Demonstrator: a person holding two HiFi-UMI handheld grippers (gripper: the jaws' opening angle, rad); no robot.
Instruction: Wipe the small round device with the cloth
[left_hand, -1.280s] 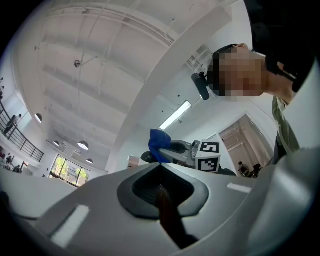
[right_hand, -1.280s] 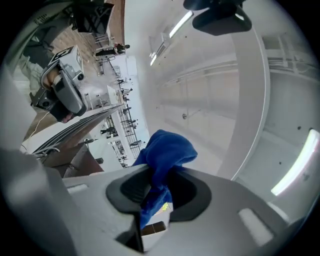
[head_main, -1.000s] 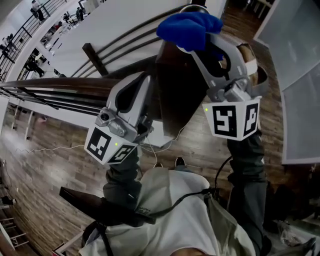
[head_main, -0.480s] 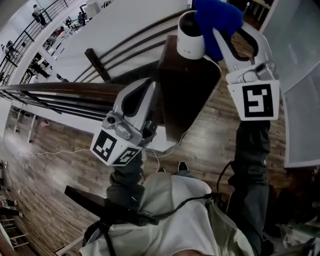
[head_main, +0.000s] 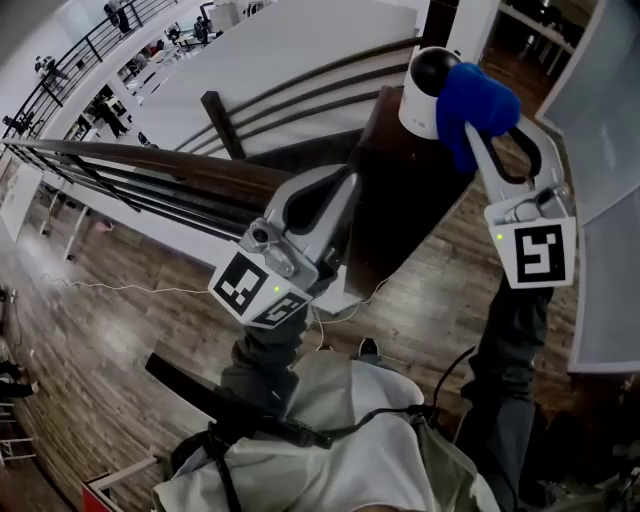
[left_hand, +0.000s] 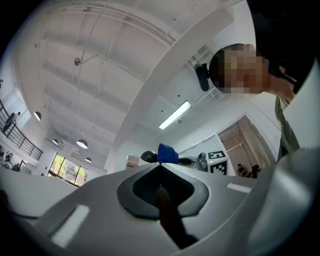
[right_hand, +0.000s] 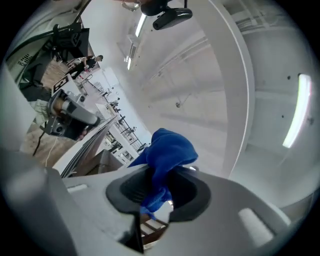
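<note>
Narrow dark ledge (head_main: 392, 200) with open floor below both long edges and a railing (head_main: 150, 165) to its left; at its far end the small round device (head_main: 428, 90), white drum under black dome, stands upright, long axis vertical, the blue cloth (head_main: 480, 100) pinched in the right claw (head_main: 468, 135) against its right side, while the left claw (head_main: 340, 190) is closed on nothing.

A wood-plank floor (head_main: 100, 330) lies below dark curved railings (head_main: 150, 165), with a strip light (left_hand: 175, 114) on the white ceiling (left_hand: 100, 60).

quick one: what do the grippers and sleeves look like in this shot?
The left gripper and right gripper have light grey curved shells with dark insets. Each carries a cube of black-and-white square markers and a small green light. Dark long sleeves cover both arms.
</note>
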